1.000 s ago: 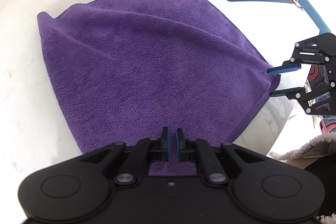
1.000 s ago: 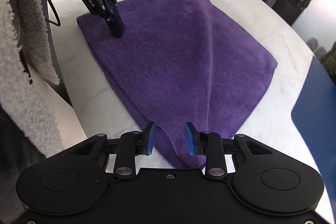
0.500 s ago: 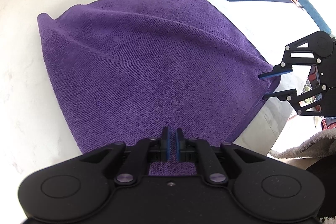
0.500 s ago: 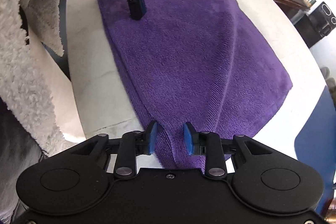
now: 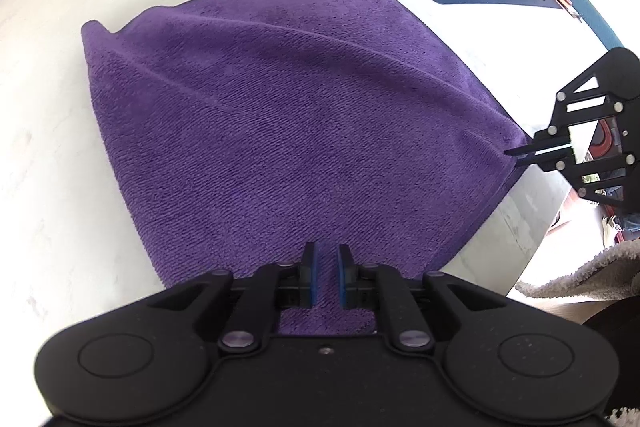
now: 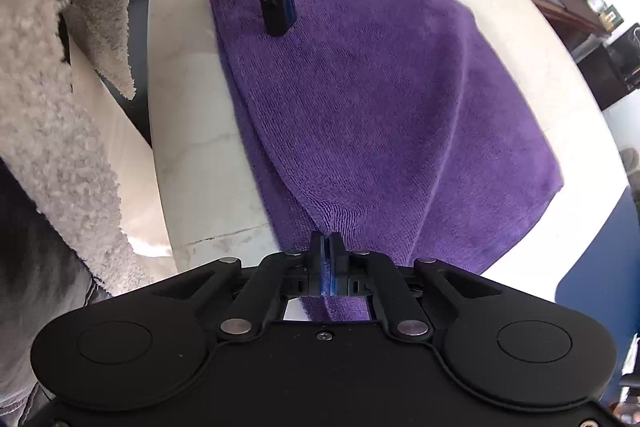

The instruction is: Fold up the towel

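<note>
While the purple towel lies spread on the pale round table, already doubled over by the look of its layered near edge, both grippers are clamped on its two near corners. The left gripper pinches cloth between nearly closed jaws, and the right gripper has just been closing, its jaws now pressed together on the other corner. How many layers the right one has caught is hard to tell, since its own body hides the corner. If it holds only the top layer, lifting would peel the fold apart. An uneven lift could also drag the towel toward the table edge or leave the next fold crooked, and a shallow pinch might slip off the plush pile.
</note>
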### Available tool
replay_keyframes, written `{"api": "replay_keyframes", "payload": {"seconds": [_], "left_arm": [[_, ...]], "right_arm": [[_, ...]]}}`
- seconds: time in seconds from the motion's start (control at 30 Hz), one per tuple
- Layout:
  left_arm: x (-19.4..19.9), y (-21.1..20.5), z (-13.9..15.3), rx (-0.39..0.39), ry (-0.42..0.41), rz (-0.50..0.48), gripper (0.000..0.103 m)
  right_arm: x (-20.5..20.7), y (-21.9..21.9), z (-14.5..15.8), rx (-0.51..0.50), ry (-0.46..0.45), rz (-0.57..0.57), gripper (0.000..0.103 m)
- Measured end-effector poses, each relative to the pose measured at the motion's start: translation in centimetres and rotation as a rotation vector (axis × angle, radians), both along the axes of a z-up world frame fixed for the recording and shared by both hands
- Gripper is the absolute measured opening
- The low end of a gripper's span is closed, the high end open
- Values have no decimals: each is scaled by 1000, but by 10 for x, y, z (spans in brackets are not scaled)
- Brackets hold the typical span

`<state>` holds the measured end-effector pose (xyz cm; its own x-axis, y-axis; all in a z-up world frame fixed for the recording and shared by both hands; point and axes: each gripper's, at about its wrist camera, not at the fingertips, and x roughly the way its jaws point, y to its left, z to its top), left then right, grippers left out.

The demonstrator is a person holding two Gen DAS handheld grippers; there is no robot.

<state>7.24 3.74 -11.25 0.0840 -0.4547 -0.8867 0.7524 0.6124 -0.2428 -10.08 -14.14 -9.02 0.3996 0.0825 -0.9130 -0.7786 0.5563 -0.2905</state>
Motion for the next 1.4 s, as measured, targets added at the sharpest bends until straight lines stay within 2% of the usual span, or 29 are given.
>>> {"api": "replay_keyframes", "payload": {"seconds": [0.3, 0.83, 0.97, 1.07, 1.17, 1.27, 1.4], "left_arm": [[5, 4, -1, -21, 15, 17, 9], [13, 9, 1, -18, 8, 0, 9], [14, 8, 1, -15, 6, -12, 9], [15, 8, 1, -15, 5, -20, 9], [15, 9, 0, -19, 6, -24, 9], [15, 9, 0, -18, 5, -28, 9], [13, 6, 1, -7, 5, -41, 9]], "right_arm": [[-3, 8, 21, 8, 28, 38, 2], [-2, 9, -9, 17, 133, 15, 2], [2, 6, -12, 38, 162, -16, 9], [3, 1, -8, 71, 179, -59, 18], [2, -8, 3, 119, 185, -112, 19], [6, -22, 18, 221, 183, -210, 22], [15, -35, 21, 261, 127, -330, 23]]}}
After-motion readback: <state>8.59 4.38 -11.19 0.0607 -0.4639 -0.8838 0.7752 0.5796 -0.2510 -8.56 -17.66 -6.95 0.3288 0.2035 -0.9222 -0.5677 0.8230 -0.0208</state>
